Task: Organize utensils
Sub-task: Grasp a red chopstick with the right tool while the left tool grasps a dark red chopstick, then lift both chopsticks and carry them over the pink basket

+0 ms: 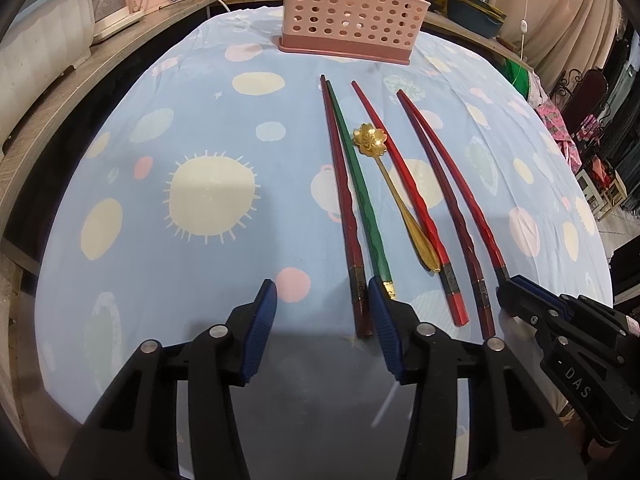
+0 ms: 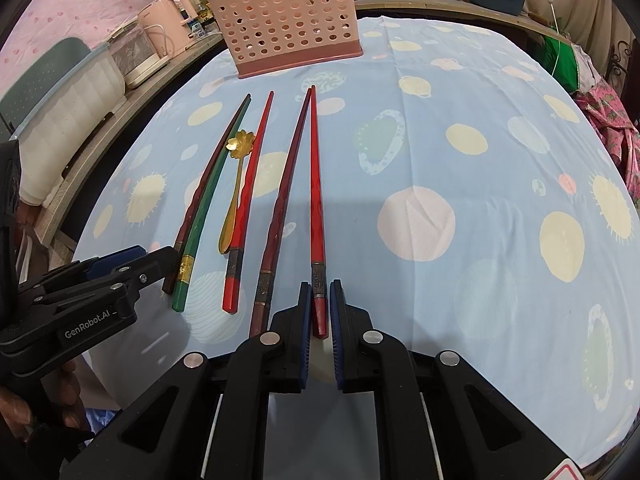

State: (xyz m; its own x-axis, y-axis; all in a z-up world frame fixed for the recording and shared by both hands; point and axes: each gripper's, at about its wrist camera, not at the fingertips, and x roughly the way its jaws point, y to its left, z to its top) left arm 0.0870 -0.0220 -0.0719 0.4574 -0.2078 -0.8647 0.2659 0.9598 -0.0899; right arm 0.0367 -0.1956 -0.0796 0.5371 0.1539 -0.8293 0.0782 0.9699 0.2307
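Note:
Several chopsticks lie side by side on the blue cloth: a dark red one (image 1: 344, 196), a green one (image 1: 360, 196), a bright red one (image 1: 404, 196), a maroon one (image 1: 452, 208) and a rightmost red one (image 2: 317, 208). A gold flower spoon (image 1: 392, 184) lies among them. A pink perforated utensil basket (image 1: 352, 12) stands at the far edge. My left gripper (image 1: 322, 312) is open, low over the cloth, its right pad beside the green chopstick's end. My right gripper (image 2: 320, 308) is closed around the thick end of the rightmost red chopstick, which rests on the cloth.
The round table (image 2: 480, 160) wears a blue dotted cloth. A wooden ledge at left holds a white bin (image 1: 44, 52) and a pink kettle (image 2: 168, 28). The basket also shows in the right wrist view (image 2: 288, 20), with utensils standing in it. Pots and clutter line the back.

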